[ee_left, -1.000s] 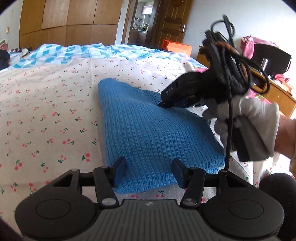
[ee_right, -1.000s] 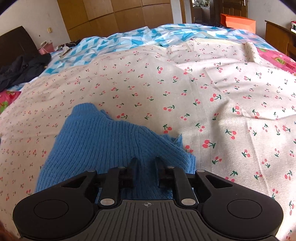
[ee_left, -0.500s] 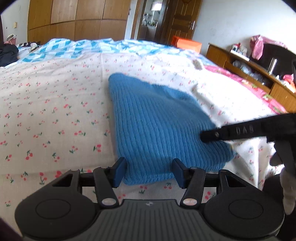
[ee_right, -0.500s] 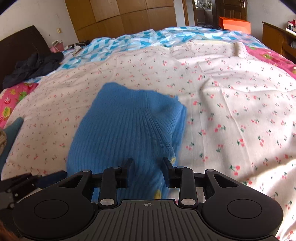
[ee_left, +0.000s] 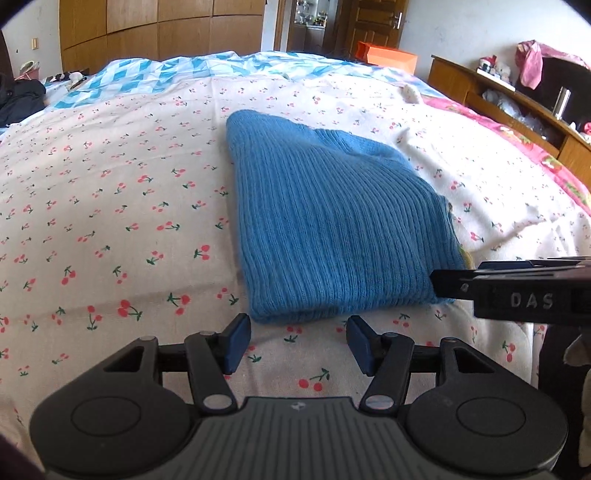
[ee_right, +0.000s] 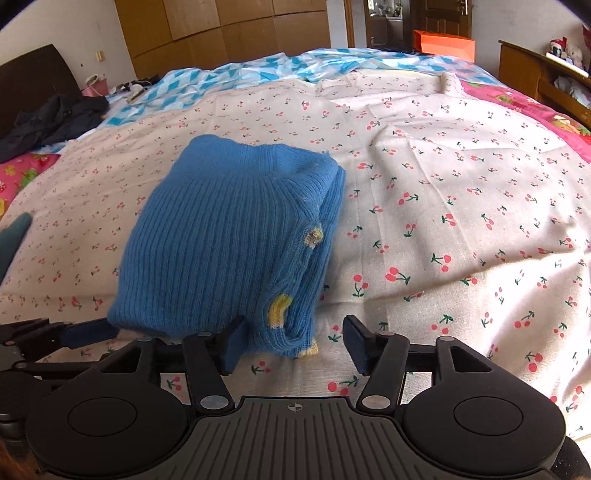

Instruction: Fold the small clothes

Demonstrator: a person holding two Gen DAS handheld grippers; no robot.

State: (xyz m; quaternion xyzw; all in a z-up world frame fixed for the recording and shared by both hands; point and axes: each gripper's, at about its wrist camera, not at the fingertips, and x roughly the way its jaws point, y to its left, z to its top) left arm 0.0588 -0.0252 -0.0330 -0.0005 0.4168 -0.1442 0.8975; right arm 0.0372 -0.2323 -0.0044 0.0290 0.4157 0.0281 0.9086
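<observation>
Both wrist cams low, near, sharing blue sweater (ee_left: 332, 229).

A home bedroom: a wide bed with a cream cherry-print sheet (ee_left: 110, 221) fills the near view, tall wooden panelled wardrobes (ee_left: 159, 29) line the far wall, and a low wooden cabinet (ee_left: 517, 110) stands far right.

Folded sweater (ee_left: 332, 229) lies on the bedsheet (ee_left: 110, 221), left gripper (ee_left: 297, 341) just before its near edge, right gripper (ee_right: 291, 343) at its near right corner, wardrobe (ee_left: 159, 33) behind bed.
</observation>
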